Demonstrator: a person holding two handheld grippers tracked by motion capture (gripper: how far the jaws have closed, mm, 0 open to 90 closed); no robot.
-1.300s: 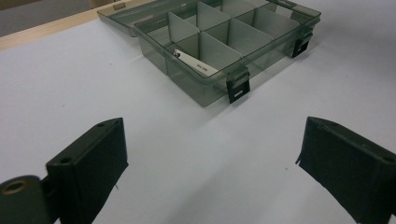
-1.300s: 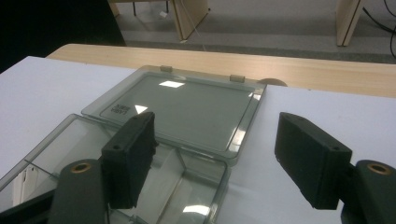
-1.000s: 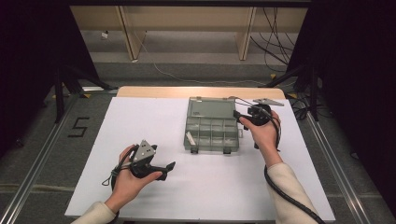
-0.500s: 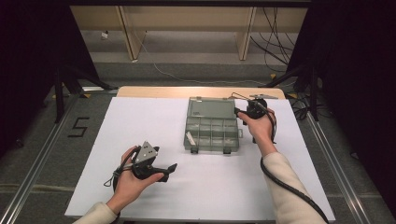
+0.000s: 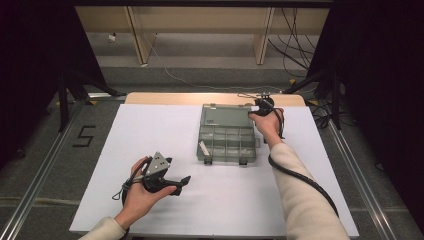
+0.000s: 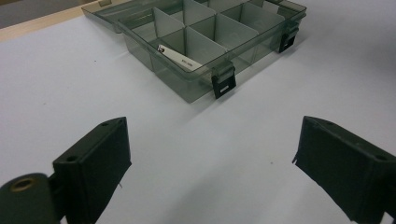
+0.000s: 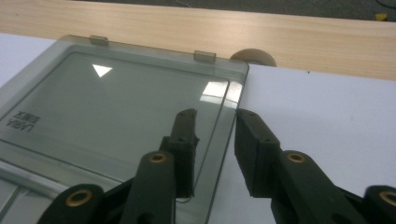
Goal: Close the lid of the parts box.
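A translucent grey compartment box [image 5: 229, 134] was seen lying open right of centre in the high view, on the white surface [image 5: 150, 125], its lid [image 5: 226, 116] folded back flat toward the top of the frame and a wooden strip [image 5: 165, 98] running along the surface's far edge. The right gripper [image 5: 263, 106] was held at the lid's right-hand edge, in the upper right of centre of that view. In the right gripper view, the lid [image 7: 116, 107] occupied the left and centre of the frame, and the right gripper [image 7: 215, 121] straddled its side edge: one jaw lay above the lid panel, the other beside it over the white surface. The jaws had just been closing and stood narrowly apart, with the lid's edge between them; whether the pads pressed on it could not be told. The left gripper [image 5: 165, 177] was held low in the lower left of the high view, well apart from the box. In the left gripper view, its jaws stood wide apart with nothing between them, and the box [image 6: 210, 42] appeared at the top of the frame, a white label [image 6: 180, 58] lying in one near compartment and two black latches [image 6: 223, 81] on its front wall.
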